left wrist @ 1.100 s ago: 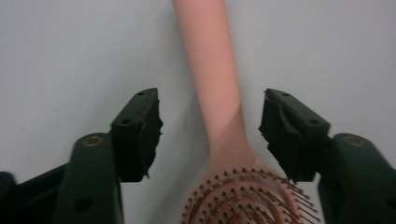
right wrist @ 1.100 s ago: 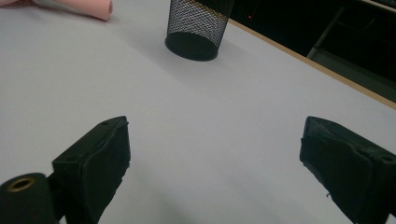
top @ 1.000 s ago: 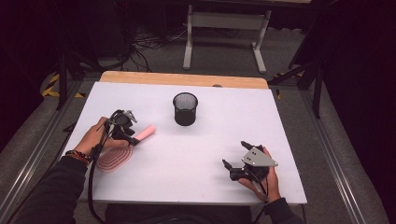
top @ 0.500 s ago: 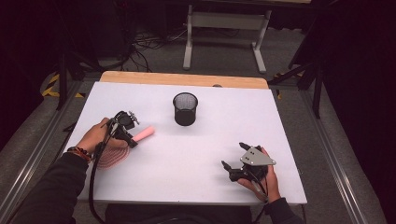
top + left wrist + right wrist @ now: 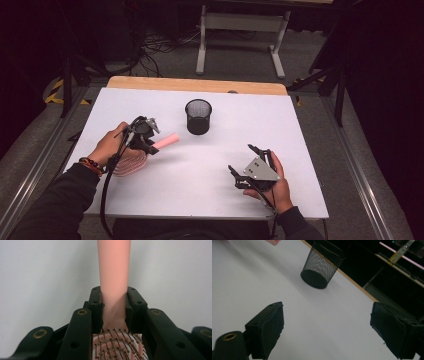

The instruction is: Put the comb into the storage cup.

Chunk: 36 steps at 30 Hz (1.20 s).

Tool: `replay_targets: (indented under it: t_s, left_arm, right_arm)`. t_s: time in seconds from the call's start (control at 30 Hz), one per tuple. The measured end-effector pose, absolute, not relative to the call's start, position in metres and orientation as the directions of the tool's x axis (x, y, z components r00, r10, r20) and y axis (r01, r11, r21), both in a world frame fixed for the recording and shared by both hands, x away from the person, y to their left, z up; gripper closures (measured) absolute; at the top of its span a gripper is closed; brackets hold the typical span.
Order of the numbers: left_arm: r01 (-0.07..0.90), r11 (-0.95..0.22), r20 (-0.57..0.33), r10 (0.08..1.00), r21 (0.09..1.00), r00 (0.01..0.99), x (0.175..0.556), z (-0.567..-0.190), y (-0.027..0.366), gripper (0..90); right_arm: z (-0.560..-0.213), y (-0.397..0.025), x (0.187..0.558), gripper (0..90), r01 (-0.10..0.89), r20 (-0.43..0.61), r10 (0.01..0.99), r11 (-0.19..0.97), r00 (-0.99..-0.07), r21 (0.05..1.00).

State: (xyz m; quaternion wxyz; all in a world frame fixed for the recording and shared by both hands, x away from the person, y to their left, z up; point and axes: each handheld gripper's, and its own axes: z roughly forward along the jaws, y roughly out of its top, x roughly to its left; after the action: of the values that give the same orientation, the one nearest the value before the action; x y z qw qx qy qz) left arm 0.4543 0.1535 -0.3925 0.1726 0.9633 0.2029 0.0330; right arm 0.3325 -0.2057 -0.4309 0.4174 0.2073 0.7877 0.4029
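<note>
Little has shifted over the last second: the left gripper (image 5: 146, 141) has edged slightly toward the mesh pen cup (image 5: 198, 116), carrying the pink hairbrush (image 5: 165, 141) with it, while the right gripper (image 5: 248, 162) stays where it was, down and to the right of the cup.

Seen from the left gripper view, the left jaws are closed on the brush's neck, just where the handle (image 5: 114, 267) meets the bristled head (image 5: 117, 345). The handle runs straight out beyond the jaw tips; the head sits back between the jaw arms. In the high view the brush's long axis lies on a shallow diagonal, handle end pointing up and right toward the cup's base, head back under the person's left hand (image 5: 107, 145). The handle tip stops near the cup, not touching it.

The right jaws stand wide open on nothing, aimed up at the cup (image 5: 322, 265) from the right gripper view.

The white bench (image 5: 300, 130) is bare between the cup and the right gripper, and to the cup's right out to the bench edge. Behind the cup a wooden strip (image 5: 197, 85) marks the far edge.
</note>
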Motion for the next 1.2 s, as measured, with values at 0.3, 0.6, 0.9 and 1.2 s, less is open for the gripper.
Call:
replay_targets:
  t_s: [0.3,0.6,0.9,1.2]
  left_arm:
    - [0.318,-0.888,0.025,0.345,0.333,0.938,0.448,-0.385,0.123,70.2]
    - [0.263,-0.919,0.032,0.284,0.296,0.958,0.446,-0.380,0.095,70.2]
    - [0.223,-0.937,0.019,0.237,0.270,0.971,0.442,-0.380,0.072,70.3]
    - [0.207,-0.947,0.012,0.216,0.247,0.976,0.437,-0.378,0.058,70.3]
  right_arm:
    - [-0.413,-0.158,0.332,21.5,-0.185,-0.653,0.558,0.671,-0.512,0.718]
    - [-0.429,-0.114,0.343,26.2,-0.232,-0.743,0.433,0.762,-0.511,0.604]
    - [-0.439,-0.094,0.344,27.0,-0.282,-0.860,0.296,0.857,-0.416,0.431]
    - [-0.454,-0.074,0.344,38.9,-0.293,-0.941,0.139,0.927,-0.307,0.232]
